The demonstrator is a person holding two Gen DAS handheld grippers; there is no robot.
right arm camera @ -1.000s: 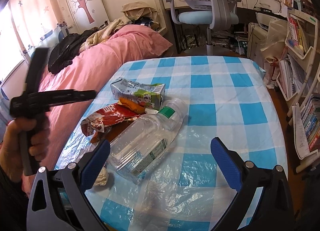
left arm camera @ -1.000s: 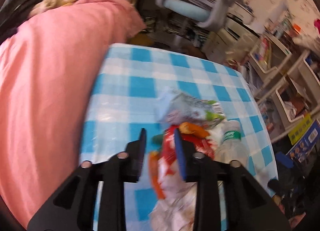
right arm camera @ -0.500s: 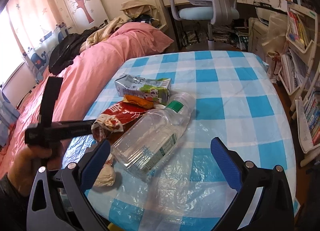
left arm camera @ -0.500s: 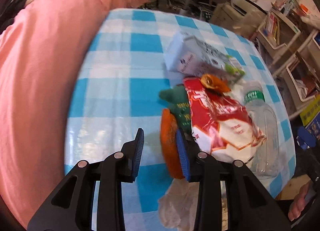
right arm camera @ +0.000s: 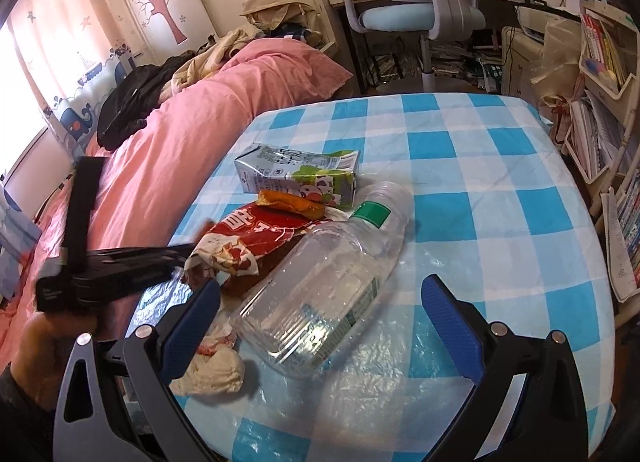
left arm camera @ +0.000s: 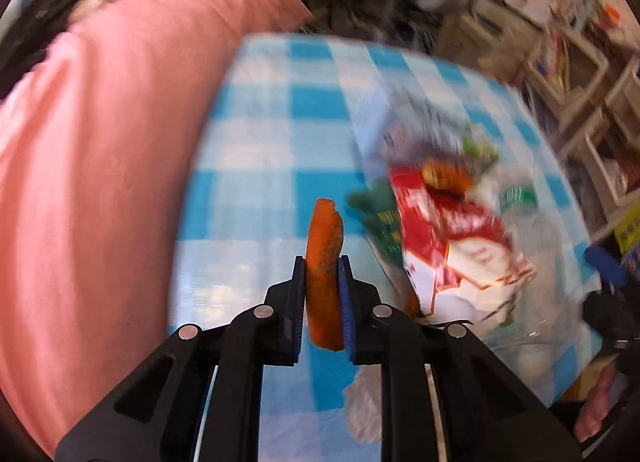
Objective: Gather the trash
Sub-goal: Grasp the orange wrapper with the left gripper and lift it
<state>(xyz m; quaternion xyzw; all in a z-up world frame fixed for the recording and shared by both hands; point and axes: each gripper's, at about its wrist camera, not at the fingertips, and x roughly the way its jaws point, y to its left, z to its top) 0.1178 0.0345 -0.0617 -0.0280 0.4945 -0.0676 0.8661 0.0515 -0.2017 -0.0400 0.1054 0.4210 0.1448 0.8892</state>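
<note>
Trash lies heaped at the near left part of the bench, which wears a blue-and-white checked cloth beside a bed with a pink cover. An orange peel stands on edge between the pads of the left gripper, whose jaws are closing on it; the pads appear to press both its faces, though the left wrist view is blurred. Beside it lie a red snack wrapper, a juice carton, a clear plastic bottle on its side and a crumpled tissue. The right gripper hangs over the bottle with its jaws wide apart, touching nothing. A second scrap of orange peel rests against the carton.
</note>
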